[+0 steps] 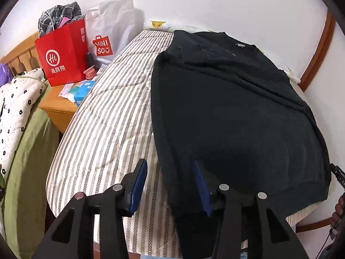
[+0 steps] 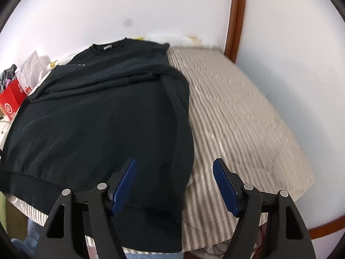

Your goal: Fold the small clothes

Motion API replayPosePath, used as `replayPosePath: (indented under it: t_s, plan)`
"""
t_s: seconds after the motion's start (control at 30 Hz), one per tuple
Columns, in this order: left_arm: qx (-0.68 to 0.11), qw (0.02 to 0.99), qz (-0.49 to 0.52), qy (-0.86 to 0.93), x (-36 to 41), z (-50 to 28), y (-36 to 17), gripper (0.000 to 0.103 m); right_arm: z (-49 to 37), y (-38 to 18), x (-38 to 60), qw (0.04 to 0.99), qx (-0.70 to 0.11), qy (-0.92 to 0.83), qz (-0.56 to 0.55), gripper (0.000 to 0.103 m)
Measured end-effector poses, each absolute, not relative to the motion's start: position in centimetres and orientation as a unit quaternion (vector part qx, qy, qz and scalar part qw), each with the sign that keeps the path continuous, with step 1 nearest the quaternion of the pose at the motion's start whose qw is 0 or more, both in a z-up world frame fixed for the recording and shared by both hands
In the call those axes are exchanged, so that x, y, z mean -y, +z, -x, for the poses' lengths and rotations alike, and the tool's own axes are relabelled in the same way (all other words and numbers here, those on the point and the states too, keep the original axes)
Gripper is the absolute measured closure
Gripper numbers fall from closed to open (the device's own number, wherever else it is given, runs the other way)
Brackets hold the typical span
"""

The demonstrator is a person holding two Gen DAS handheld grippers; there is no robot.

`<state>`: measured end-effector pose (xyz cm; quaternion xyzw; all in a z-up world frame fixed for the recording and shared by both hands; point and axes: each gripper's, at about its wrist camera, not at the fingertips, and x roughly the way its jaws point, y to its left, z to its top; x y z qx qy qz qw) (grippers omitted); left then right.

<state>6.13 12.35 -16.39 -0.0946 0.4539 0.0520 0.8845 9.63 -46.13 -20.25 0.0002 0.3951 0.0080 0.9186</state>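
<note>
**Black sweatshirt flat on striped mattress, both grippers spread at its hem**

Left wrist view: left gripper (image 1: 170,183) spread wide, nothing pinched; blue pads (image 1: 138,185) straddle the near-left edge of the black sweatshirt (image 1: 232,118); one pad over bare mattress, the other over the dark cloth; contact with the fabric not clear. Sweatshirt lies on the striped mattress (image 1: 103,120), collar toward the far wall, ribbed hem toward the camera, one sleeve folded across the chest. Wooden nightstand (image 1: 58,110) left of the mattress carries a red paper bag (image 1: 62,54) and a white MINISO bag (image 1: 112,28); polka-dot bedding (image 1: 19,105) further left.

Right wrist view: right gripper (image 2: 174,183) also spread, holding nothing; left pad over the sweatshirt (image 2: 97,118) near its hem, right pad over the bare mattress (image 2: 241,116); the garment's right edge runs between them. Sweatshirt covers the left half of the mattress; hem hangs just over the near edge. Wooden door frame (image 2: 235,19) on the far wall.
</note>
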Motion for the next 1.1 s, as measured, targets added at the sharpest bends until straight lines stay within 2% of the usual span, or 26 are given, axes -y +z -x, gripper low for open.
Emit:
replayPosePath:
  t_s: [0.6, 0.77, 0.83, 0.9, 0.93, 1.1]
  plan:
    - [-0.464, 0.876, 0.13, 0.006, -13.7, -4.6, -18.1, 0.061, -10.7, -23.6, 47.7, 0.9, -0.433, 0.017, -0.044, 0.031]
    - [-0.457, 0.882, 0.11, 0.016, -12.8, -4.5, -18.2, 0.061, -10.4, -24.0, 47.6, 0.903, -0.427, 0.021, -0.045, 0.036]
    - [-0.459, 0.883, 0.091, 0.029, -12.0, -4.7, -18.2, 0.061, -10.3, -23.9, 47.4, 0.905, -0.423, 0.03, -0.044, 0.042]
    - [-0.465, 0.882, 0.064, 0.041, -11.0, -5.0, -18.2, 0.066, -10.6, -23.8, 47.3, 0.904, -0.422, 0.044, -0.046, 0.046]
    - [-0.468, 0.881, 0.058, 0.037, -10.5, -5.2, -18.2, 0.073, -10.7, -23.8, 47.2, 0.904, -0.422, 0.05, -0.049, 0.047]
    - [-0.474, 0.878, 0.063, 0.037, -10.0, -6.1, -18.0, 0.08, -12.1, -23.7, 46.2, 0.905, -0.42, 0.058, -0.04, 0.053]
